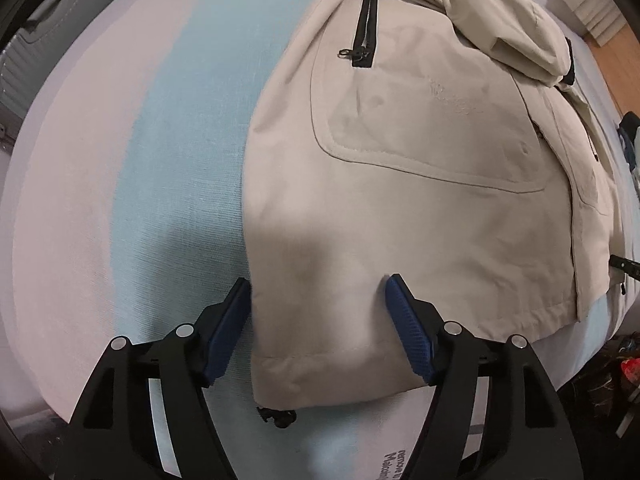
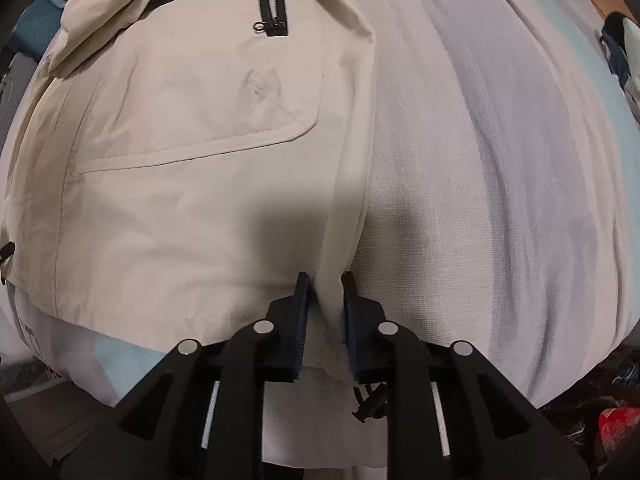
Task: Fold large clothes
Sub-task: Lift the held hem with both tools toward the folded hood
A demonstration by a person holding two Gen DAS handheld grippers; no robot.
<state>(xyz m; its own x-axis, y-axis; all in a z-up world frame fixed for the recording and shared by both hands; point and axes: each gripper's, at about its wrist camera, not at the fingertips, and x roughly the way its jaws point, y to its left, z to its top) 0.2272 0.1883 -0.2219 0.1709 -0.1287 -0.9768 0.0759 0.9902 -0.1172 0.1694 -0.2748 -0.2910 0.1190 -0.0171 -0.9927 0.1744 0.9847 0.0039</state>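
A large cream jacket [image 1: 420, 152] with black zip pockets lies spread on a bed with a blue and pale striped cover [image 1: 160, 160]. My left gripper [image 1: 318, 286] is open, its blue pads straddling the jacket's left bottom corner at the hem. In the right wrist view the same jacket [image 2: 180, 160] fills the left half. My right gripper [image 2: 326, 280] is shut on the jacket's right bottom edge, a fold of cream cloth pinched between the pads. A black drawcord toggle [image 2: 368, 400] hangs below it.
A grey suitcase [image 1: 36, 52] stands off the bed at the far left. Foam blocks [image 1: 588, 12] lie at the far right by a wooden floor. Dark clutter and a red item [image 2: 616, 420] lie on the floor beside the bed. Another garment [image 2: 624, 52] lies at the right.
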